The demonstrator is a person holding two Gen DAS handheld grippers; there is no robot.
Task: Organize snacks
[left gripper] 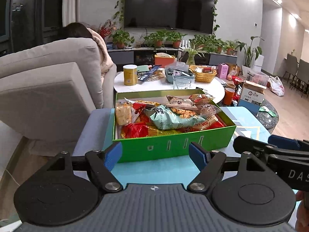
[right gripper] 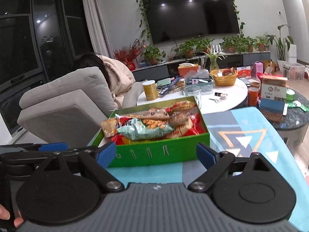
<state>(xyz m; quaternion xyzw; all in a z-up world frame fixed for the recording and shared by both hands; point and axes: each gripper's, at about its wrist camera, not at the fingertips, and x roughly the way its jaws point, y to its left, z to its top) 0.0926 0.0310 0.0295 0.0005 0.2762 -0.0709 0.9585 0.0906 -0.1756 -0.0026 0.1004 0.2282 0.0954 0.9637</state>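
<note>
A green open box (left gripper: 170,145) (right gripper: 152,151) stands on a blue patterned cloth and holds several snack packets, with a pale green bag (left gripper: 171,118) (right gripper: 143,130) on top and red packets (left gripper: 137,129) below. My left gripper (left gripper: 155,154) is open and empty, just in front of the box's near wall. My right gripper (right gripper: 156,154) is open and empty, also just in front of the box. The right gripper shows at the right edge of the left wrist view (left gripper: 270,150), and the left gripper shows at the left edge of the right wrist view (right gripper: 48,148).
A grey sofa (left gripper: 48,89) with a person in a beige coat (right gripper: 117,77) stands to the left. A white round table (left gripper: 212,89) behind the box carries a yellow can (left gripper: 129,75), a glass, a yellow basket (left gripper: 202,73) and clutter. A dark side table (right gripper: 293,119) with a carton (right gripper: 273,98) stands at right.
</note>
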